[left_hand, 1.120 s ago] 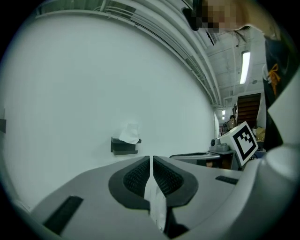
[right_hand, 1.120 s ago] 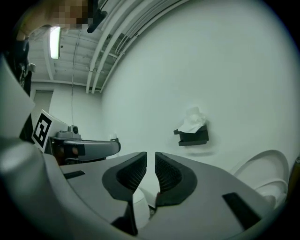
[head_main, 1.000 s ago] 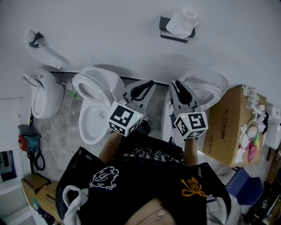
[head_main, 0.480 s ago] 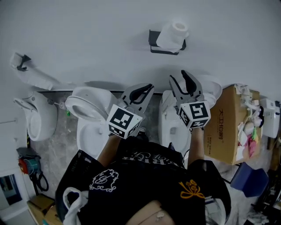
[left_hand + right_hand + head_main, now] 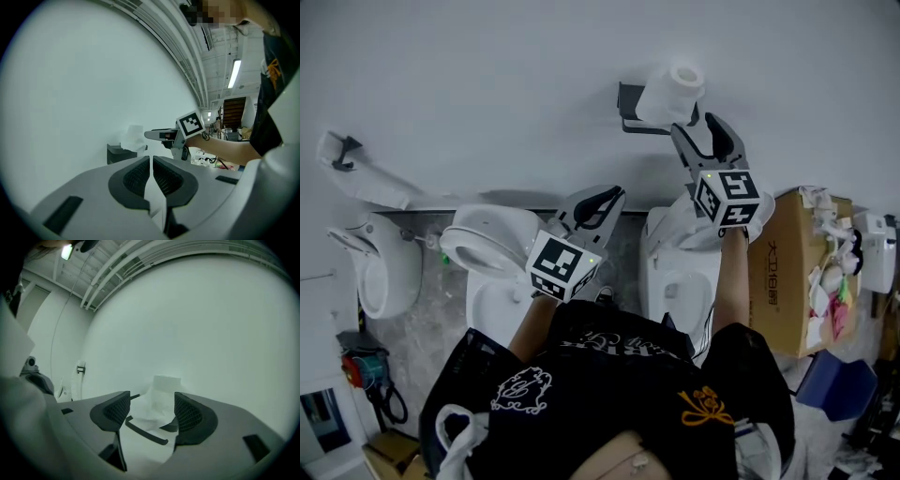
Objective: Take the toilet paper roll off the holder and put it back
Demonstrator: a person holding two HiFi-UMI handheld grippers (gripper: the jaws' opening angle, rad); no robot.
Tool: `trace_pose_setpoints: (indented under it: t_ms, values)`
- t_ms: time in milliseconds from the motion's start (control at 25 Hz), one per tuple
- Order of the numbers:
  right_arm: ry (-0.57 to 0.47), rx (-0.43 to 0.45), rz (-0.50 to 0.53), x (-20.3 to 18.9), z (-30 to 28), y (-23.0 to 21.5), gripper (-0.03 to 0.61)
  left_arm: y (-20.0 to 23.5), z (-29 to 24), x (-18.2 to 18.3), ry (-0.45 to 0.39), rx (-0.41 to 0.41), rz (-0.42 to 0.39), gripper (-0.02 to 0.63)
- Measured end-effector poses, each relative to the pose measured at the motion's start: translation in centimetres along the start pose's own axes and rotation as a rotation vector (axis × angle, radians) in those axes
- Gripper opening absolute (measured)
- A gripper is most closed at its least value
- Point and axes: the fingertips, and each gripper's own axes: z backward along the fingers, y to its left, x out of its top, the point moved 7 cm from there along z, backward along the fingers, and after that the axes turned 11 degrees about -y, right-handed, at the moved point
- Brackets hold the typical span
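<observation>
White wall (image 5: 487, 84) fills the upper part of the head view. Below it we see two toilets, one at left (image 5: 483, 246) and one at right (image 5: 675, 281), with a cardboard box (image 5: 787, 281) standing to their right. We hold the left gripper (image 5: 602, 195) low, over the gap between the two bowls, close to where it was a second ago. In the left gripper view, this left gripper (image 5: 151, 159) has its jaws drawn together to a thin slit, with nothing between them. The right gripper (image 5: 696, 127) shows the main change. A second ago it hung beside the other one above the right toilet. Now it is raised to the wall, its tips just below the toilet paper roll (image 5: 672, 92). Its jaws have just been opening and now stand well apart. In the right gripper view, the right gripper (image 5: 151, 404) frames the toilet paper roll (image 5: 161, 394) in the gap beyond its pads, and neither pad presses on it. The roll rests on the dark holder (image 5: 630, 101) fixed to the wall, as it did before, with a loose sheet hanging in front. The left gripper view shows the right gripper (image 5: 161, 135) pointing at the roll (image 5: 133, 138) on the holder (image 5: 116, 152).
</observation>
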Motion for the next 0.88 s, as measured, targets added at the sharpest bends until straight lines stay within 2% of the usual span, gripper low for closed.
trace_pose_setpoints:
  t_ms: [120, 320, 480, 680, 760, 880]
  values:
    - [0.019, -0.023, -0.038, -0.2, -2.5, -1.7, 0.323, 0.8, 0.0, -0.2, 0.003, 0.001, 0.003, 0.025]
    - [0.118, -0.009, -0.092, -2.0, -6.1, -3.9, 0.397, 1.9, 0.0, -0.5, 0.008, 0.004, 0.011, 0.025]
    - [0.186, -0.003, -0.11, -3.2, -8.2, -4.7, 0.422, 3.0, 0.3, -0.9, 0.016, 0.016, 0.018, 0.025]
    - [0.23, -0.006, -0.074, -3.6, -9.9, -4.1, 0.42, 4.2, 0.6, -1.2, 0.027, 0.034, 0.029, 0.025]
    - [0.237, -0.018, -0.055, -3.6, -10.3, -3.8, 0.349, 4.7, 0.7, -1.4, 0.029, 0.04, 0.035, 0.025]
    - [0.232, -0.03, -0.044, -3.6, -10.4, -3.7, 0.342, 5.4, 0.9, -1.7, 0.03, 0.054, 0.047, 0.025]
